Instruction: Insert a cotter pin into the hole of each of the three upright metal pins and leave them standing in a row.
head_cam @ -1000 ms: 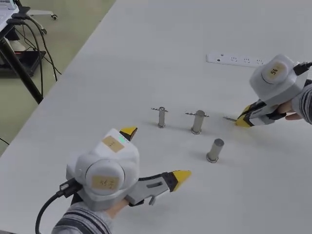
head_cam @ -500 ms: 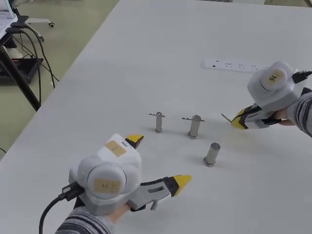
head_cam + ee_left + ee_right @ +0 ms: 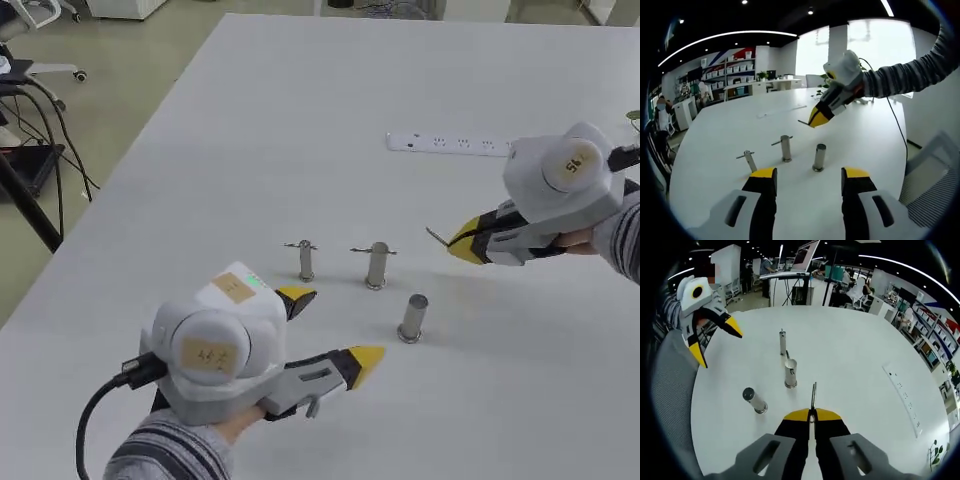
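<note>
Three upright metal pins stand on the white table. The left pin [image 3: 306, 259] and the middle pin [image 3: 376, 265] each carry a cotter pin through the top. The third pin [image 3: 413, 317] stands nearer me with nothing through it. My right gripper [image 3: 458, 243] hovers right of the pins, shut on a thin cotter pin [image 3: 436, 238] that juts from its tips; the cotter pin [image 3: 813, 395] points toward the middle pin [image 3: 790, 373]. My left gripper [image 3: 330, 330] is open, low in front of the pins, holding nothing; its jaws [image 3: 810, 176] frame the third pin [image 3: 818, 157].
A white power strip [image 3: 447, 144] lies on the table behind the right gripper. The table's left edge [image 3: 110, 190] drops to the floor, where dark stand legs and cables [image 3: 30, 150] stand. Shelves and people appear far off in the gripper views.
The head camera has tilted, shifting everything down the picture. The right gripper with its cotter pin has lifted slightly and come left toward the pins. The left gripper stays open.
</note>
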